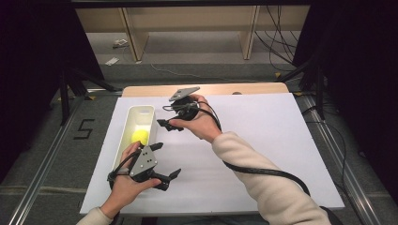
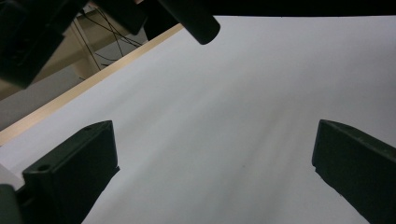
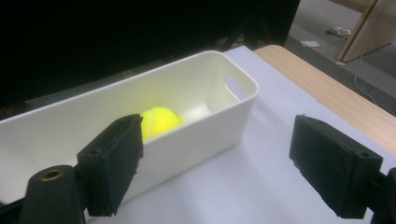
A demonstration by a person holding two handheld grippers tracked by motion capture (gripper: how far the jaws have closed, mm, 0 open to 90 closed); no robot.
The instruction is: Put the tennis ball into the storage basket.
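Note:
A yellow tennis ball (image 1: 140, 136) lies inside a long white bin (image 1: 151, 112) on the left side of the white sheet. My right gripper (image 1: 170, 123) hovers just right of the bin's far half, pointing left toward it. Its jaws stand open with nothing between them. The right gripper view looks past that gripper (image 3: 219, 163) at the ball (image 3: 161, 122) and the bin (image 3: 238, 100) beyond. My left gripper (image 1: 165, 160) is held near the bin's near end, over the sheet. In the left gripper view the left gripper (image 2: 215, 168) is open above bare white sheet.
The white sheet (image 1: 263, 140) covers the table, with a wooden strip (image 1: 220, 89) bare along the far edge. A thick black cable (image 1: 263, 171) trails from the right gripper across the sleeve. Metal rails (image 1: 42, 173) flank the table, and shelf legs (image 1: 133, 42) stand on the floor beyond.

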